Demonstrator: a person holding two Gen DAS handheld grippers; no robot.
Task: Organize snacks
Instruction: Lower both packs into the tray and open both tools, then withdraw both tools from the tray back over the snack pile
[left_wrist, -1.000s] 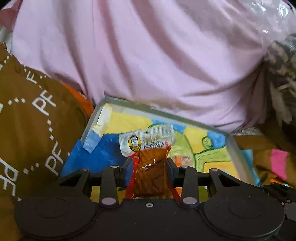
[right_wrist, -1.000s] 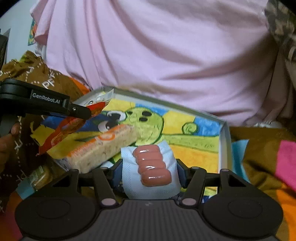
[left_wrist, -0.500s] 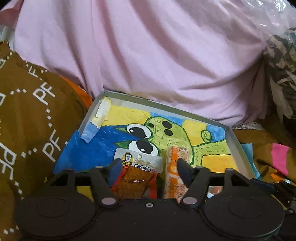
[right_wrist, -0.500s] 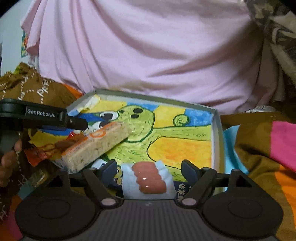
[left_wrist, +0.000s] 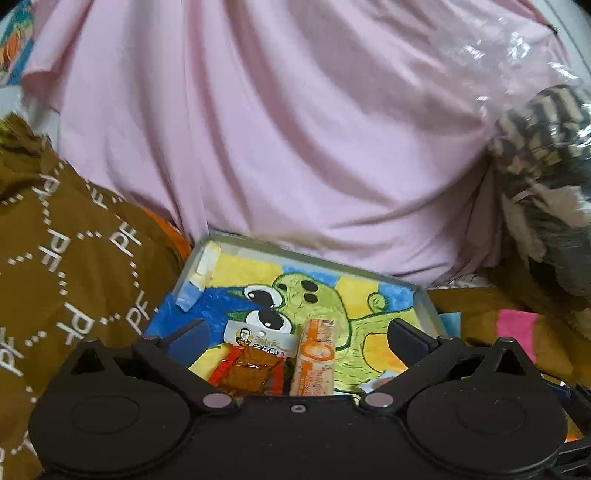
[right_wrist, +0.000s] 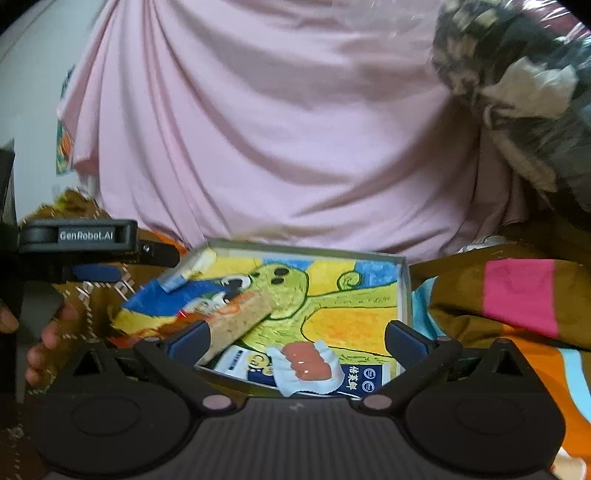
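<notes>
A shallow grey tray (left_wrist: 310, 258) with a green cartoon drawing inside lies on the bedding; it also shows in the right wrist view (right_wrist: 403, 288). My left gripper (left_wrist: 295, 338) is open above the tray's near end. Below it lie a red-brown snack packet (left_wrist: 251, 373) and an orange cereal bar (left_wrist: 316, 358). My right gripper (right_wrist: 293, 338) is open. Below it a pink sausage pack (right_wrist: 308, 363) rests on a blue-white packet (right_wrist: 354, 380) at the tray's near edge. The cereal bar (right_wrist: 236, 325) lies to its left. The left gripper's body (right_wrist: 85, 240) shows at the left.
A large pink cloth bundle (left_wrist: 295, 129) rises right behind the tray. A brown patterned blanket (left_wrist: 66, 266) lies to the left, and striped brown, pink and orange bedding (right_wrist: 517, 295) to the right. A plastic-wrapped dark bundle (right_wrist: 517, 81) sits at the upper right.
Both grippers opened and drew back. The left let go of the red-brown packet, the right let go of the sausage pack; both snacks now lie in the tray.
</notes>
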